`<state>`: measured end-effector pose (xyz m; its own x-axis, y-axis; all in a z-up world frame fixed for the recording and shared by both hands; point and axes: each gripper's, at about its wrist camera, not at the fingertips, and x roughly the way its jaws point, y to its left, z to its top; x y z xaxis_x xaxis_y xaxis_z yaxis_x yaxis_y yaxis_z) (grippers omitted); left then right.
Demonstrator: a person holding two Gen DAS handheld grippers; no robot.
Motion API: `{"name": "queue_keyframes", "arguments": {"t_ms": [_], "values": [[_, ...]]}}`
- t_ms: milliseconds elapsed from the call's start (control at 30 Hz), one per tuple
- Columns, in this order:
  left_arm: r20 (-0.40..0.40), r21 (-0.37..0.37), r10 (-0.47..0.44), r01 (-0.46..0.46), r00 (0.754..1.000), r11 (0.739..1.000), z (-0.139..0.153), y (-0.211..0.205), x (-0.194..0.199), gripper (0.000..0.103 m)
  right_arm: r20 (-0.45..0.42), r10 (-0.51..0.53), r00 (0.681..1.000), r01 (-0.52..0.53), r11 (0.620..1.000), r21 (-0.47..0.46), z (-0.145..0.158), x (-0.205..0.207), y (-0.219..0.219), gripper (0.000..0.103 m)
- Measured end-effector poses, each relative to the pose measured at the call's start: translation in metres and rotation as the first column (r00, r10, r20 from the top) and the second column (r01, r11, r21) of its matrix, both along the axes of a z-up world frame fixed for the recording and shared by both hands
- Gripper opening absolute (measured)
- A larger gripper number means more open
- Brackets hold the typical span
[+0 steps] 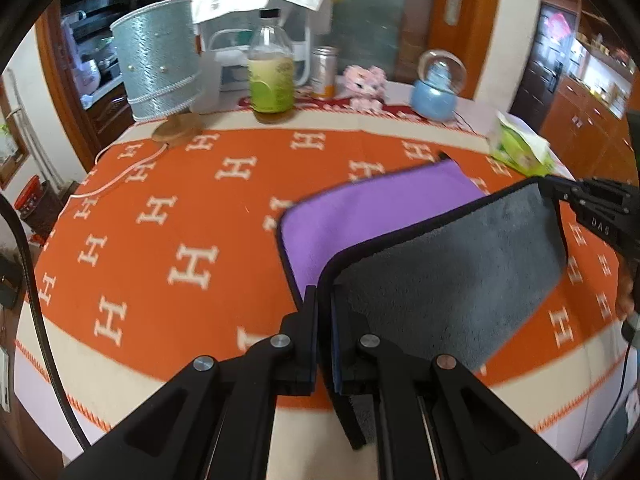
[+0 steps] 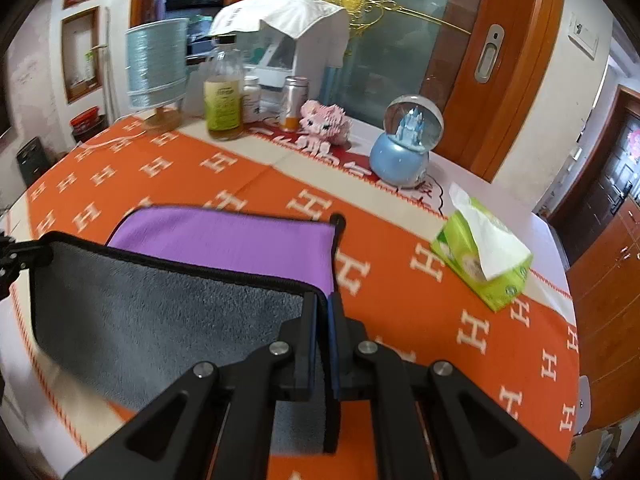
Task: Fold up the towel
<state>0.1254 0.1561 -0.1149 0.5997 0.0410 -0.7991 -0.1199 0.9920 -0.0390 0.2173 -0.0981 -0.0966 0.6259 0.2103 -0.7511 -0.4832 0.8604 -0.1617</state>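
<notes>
1. The left gripper (image 1: 324,300) has its jaws clenched on one corner of the towel (image 1: 440,276); the black hem of the towel goes down between the two blue pads.
2. The right gripper (image 2: 323,304) has its jaws clenched on the other near corner of the same towel (image 2: 160,312), and the hem also passes between its pads.
3. The grey side of the towel is stretched between the two pairs of jaws and is lifted above the table (image 1: 160,240). It faces the cameras.
4. Ahead of both jaws, the purple side of the towel lies flat on the orange cloth (image 2: 400,300) with white H letters that covers the table.
5. In the left wrist view the right gripper shows at the far right edge and holds the upper right corner of the grey part. In the right wrist view the left gripper is only partly seen at the far left edge.
6. Far ahead of the jaws, at the back of the table, there stand a lamp (image 1: 158,60) with a silver-blue shade, a glass bottle (image 1: 271,68) with a green label, a metal can (image 2: 295,96), a pink toy (image 2: 326,120) and a blue snow globe (image 2: 408,144).
7. To the right of the right jaws, well apart from the towel, a green tissue box (image 2: 480,256) lies on the cloth with a white tissue coming out of it.
</notes>
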Motion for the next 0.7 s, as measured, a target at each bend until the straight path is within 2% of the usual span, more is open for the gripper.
{"name": "queue_keyframes", "arguments": {"t_ms": [300, 700], "values": [[-0.006, 0.014, 0.084, -0.084, 0.996, 0.996, -0.016, 0.022, 0.05, 0.003, -0.013, -0.079, 0.997, 0.079, 0.997, 0.01, -0.014, 0.058, 0.036, 0.005], [-0.04, 0.023, 0.134, -0.133, 0.99, 0.991, -0.041, 0.032, 0.093, 0.003, -0.042, -0.135, 0.99, 0.133, 0.991, -0.032, -0.04, 0.1, 0.056, 0.005]]}}
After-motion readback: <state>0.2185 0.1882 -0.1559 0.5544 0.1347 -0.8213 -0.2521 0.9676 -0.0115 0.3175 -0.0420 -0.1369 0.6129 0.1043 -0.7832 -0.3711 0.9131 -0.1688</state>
